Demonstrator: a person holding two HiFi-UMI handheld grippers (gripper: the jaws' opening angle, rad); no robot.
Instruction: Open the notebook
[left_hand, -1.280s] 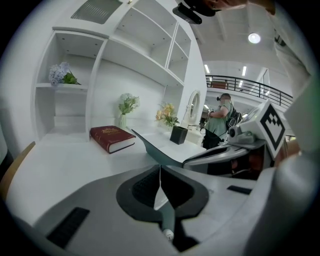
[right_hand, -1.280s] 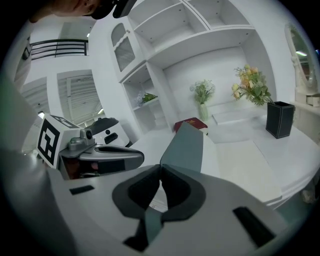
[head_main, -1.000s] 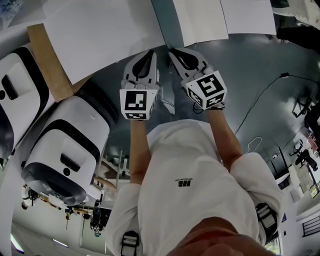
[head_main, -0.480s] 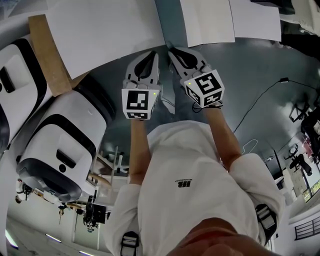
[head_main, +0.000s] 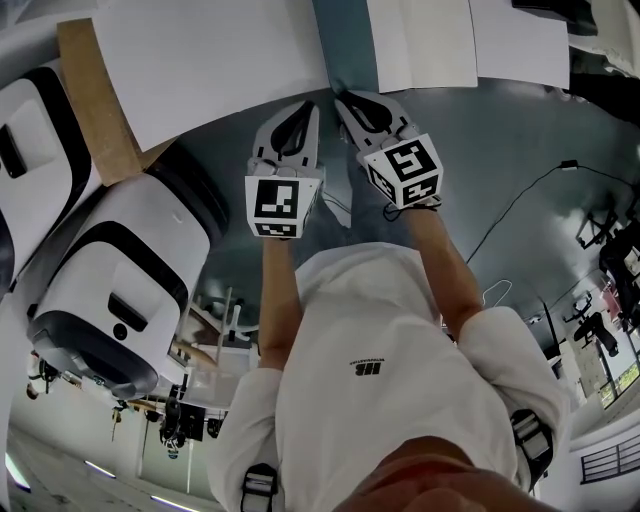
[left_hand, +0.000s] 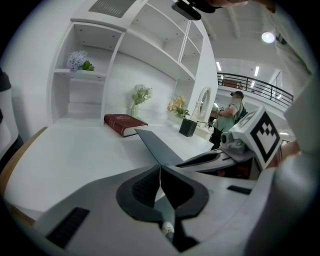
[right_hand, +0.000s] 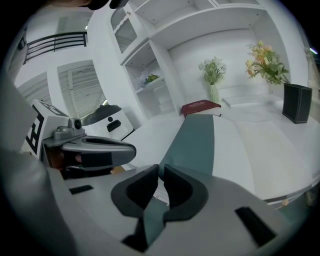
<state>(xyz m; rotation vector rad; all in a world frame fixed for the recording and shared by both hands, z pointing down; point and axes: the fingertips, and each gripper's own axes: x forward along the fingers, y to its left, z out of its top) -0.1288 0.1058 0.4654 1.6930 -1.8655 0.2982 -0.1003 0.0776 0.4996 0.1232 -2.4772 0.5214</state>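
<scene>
A closed red book, the notebook (left_hand: 125, 123) (right_hand: 201, 106), lies flat at the far side of the white table (head_main: 200, 60), at the end of a dark teal strip (head_main: 345, 40) (right_hand: 195, 140). Both grippers hover side by side over the table's near edge, well short of the notebook. My left gripper (head_main: 305, 108) (left_hand: 160, 167) is shut with nothing in it. My right gripper (head_main: 347, 100) (right_hand: 161, 172) has just been opening: a narrow slit shows between its pads, and it holds nothing. Each gripper appears in the other's view, the right gripper (left_hand: 225, 150) and the left gripper (right_hand: 90, 147).
Vases of flowers (right_hand: 213, 75) and a black box (right_hand: 296, 102) stand on the table before white shelves. A brown board (head_main: 95, 110) borders the table's left edge. Two white-and-black machines (head_main: 130, 290) stand on the floor at left. A person (left_hand: 232, 112) stands in the background.
Both grippers have sunk a little toward the table's near edge, still side by side. Nothing has been taken hold of.
</scene>
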